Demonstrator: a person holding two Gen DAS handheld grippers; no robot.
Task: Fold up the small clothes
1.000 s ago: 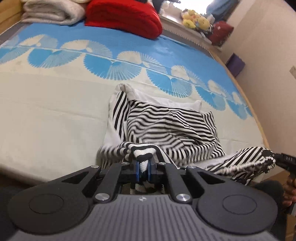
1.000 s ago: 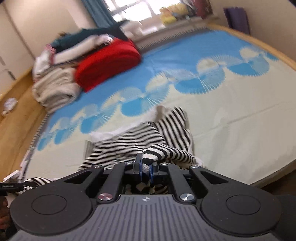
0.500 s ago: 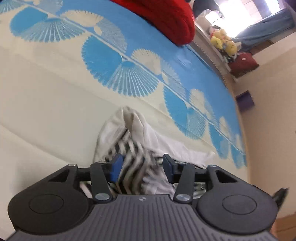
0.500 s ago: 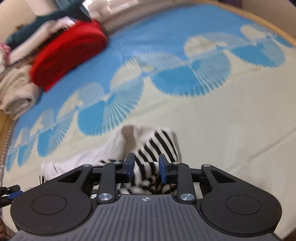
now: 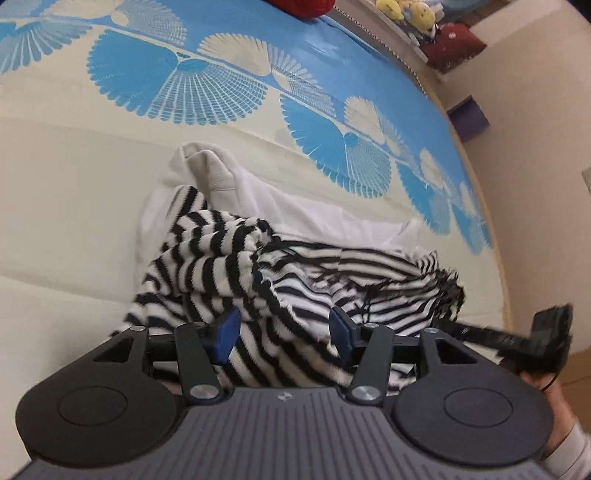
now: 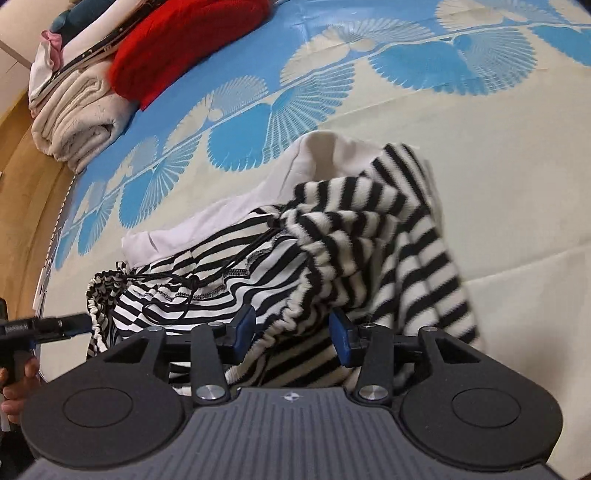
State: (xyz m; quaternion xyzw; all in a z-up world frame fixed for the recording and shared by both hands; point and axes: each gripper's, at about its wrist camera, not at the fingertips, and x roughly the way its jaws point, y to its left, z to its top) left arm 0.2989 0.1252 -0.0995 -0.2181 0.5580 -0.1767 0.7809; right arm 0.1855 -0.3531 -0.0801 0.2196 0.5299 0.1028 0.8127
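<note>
A small black-and-white striped garment with a white lining lies bunched on the bed, also in the right wrist view. My left gripper hangs just over its near left edge, jaws opening, blue pads clear of the cloth that lies loose between them. Over the near right edge my right gripper is opening too, the striped cuff lying slack between its pads. Each gripper shows at the edge of the other's view, held in a hand: the right gripper and the left gripper.
The bed sheet is cream with blue fan patterns. A red cushion and folded cream blankets are stacked at the far end. Plush toys sit on a sill. The bed's wooden edge runs at the left.
Both grippers were shut on striped cuffs and held them up; they dropped toward the bed and opened, and the garment's near edge now lies folded over the rest.
</note>
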